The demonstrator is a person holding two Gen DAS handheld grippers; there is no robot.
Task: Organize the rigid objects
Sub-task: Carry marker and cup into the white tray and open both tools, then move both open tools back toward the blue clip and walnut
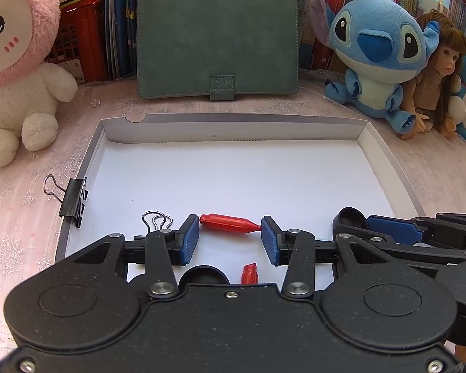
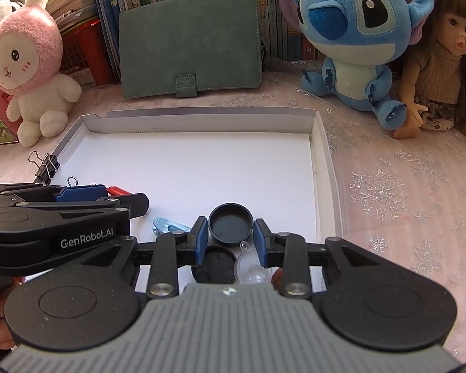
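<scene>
Clips are seen on the left: one black binder clip (image 1: 72, 197) is clamped on the left wall of the white tray (image 1: 233, 130), and a second clip (image 1: 157, 221) is half hidden behind the left gripper (image 1: 230, 240), so only its wire loops show. The left gripper's jaws are spread wide, with a red pen-like piece (image 1: 230, 223) lying on the tray floor just past the pads. A second, smaller red piece (image 1: 249, 274) is cut off by the gripper body. Two black round caps are counted in the right wrist view. One cap (image 2: 230, 224) sits between the parted pads of the right gripper (image 2: 230, 241); whether it is touched cannot be told. The other cap (image 2: 214, 264) is partly hidden below. One clear plastic ball (image 2: 252, 269) and one pale blue thing (image 2: 167, 226) are hard to make out.
</scene>
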